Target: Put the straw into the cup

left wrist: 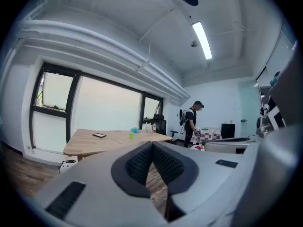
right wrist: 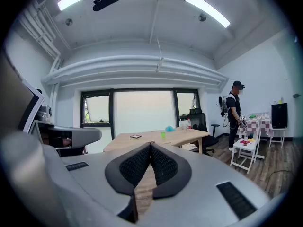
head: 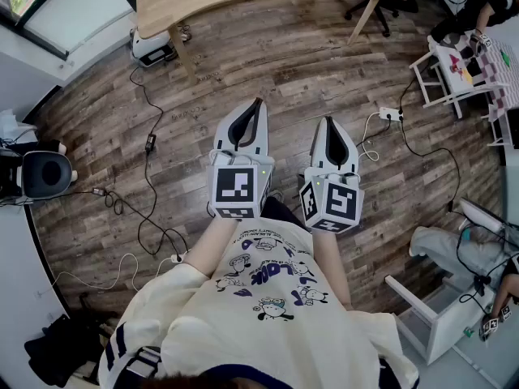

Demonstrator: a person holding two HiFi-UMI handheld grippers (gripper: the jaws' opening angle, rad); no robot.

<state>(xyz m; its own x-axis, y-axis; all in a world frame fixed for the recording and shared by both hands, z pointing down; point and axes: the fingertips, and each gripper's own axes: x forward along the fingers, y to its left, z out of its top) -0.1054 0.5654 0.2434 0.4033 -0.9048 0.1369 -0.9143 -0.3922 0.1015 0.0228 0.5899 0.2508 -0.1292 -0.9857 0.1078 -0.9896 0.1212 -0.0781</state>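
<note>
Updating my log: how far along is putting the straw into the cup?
Done: nothing visible. In hand: nothing; the left gripper and right gripper are both shut and empty, held over the wooden floor. Left: everything. The wooden table, with what looks like a small green cup, is away ahead; no straw can be made out.

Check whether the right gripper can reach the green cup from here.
Probably not yet. The green cup sits on the table, well ahead of the right gripper, with bare floor between. Nothing blocks the way, but the gripper is shut, and you would likely need to walk closer first.
</note>
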